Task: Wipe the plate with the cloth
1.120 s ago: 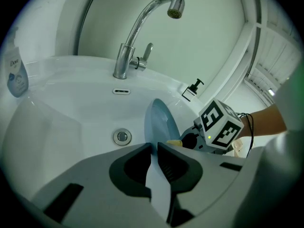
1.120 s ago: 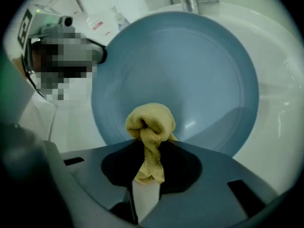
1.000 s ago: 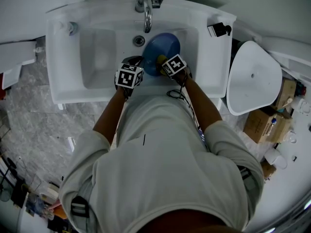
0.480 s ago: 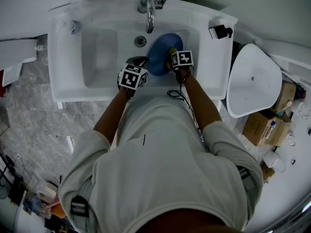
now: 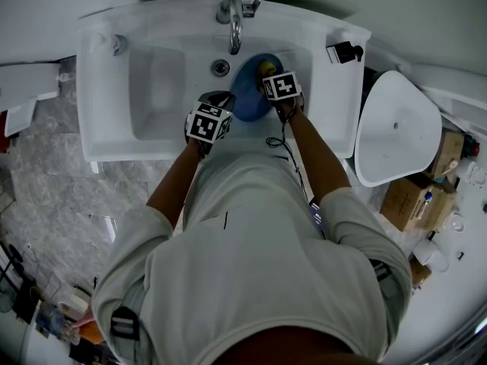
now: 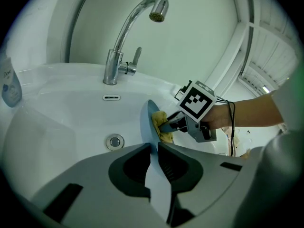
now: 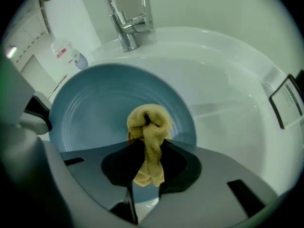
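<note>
The fingers [image 6: 183,167] of the left gripper [image 6: 153,148] are clenched on the rim of the blue plate [image 6: 147,120], which stands on edge inside the white sink [image 5: 152,74], just in front of the faucet [image 6: 126,37]. The right gripper [image 7: 148,163] has its fingers [image 7: 183,167] closed on a bunched yellow cloth [image 7: 149,125] — the wad sticks out past the fingertips and presses against the plate's inner face, near its middle. From the head view both grippers sit close together over the basin, the plate between them.
</note>
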Available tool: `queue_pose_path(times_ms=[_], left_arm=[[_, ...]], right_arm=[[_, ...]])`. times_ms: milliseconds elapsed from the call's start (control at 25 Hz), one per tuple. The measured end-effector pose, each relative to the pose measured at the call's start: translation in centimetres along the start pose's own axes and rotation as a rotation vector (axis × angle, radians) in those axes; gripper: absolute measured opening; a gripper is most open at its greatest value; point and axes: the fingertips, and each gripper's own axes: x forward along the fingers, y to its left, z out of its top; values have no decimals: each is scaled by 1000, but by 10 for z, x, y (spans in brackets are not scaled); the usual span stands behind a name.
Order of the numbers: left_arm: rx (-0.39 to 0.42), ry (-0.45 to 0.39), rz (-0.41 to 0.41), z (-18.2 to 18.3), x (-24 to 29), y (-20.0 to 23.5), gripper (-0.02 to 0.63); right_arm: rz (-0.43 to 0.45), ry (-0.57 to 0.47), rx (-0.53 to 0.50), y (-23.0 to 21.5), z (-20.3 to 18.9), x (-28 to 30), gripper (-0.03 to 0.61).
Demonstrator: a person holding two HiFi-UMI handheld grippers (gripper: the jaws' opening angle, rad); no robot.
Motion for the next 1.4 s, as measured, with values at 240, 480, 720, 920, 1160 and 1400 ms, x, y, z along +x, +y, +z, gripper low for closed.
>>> queue_pose_path(times_ms=[240,480,720,920,1160,1400], left_arm=[[-15,7,7,-3,0,3,64],[-32,25,19,-9,0,10,64],[-51,42,25,-16,-1,16,63],[-55,54,26,-19,1,19,63],[-53,58,23,-20,3,20,61],[-68,59,15,-24,3,22,60]], right_arm=[[88,-57,-239,49,29,-14,87],[227,-51,-371,99,20,-15,87],[382,32,-428,138,-17,-17,87],[430,67,-423,140,-39,-10,87],[452,162,-424,128,-62,-7,87],[375,287,-424,100,-89,6,87]])
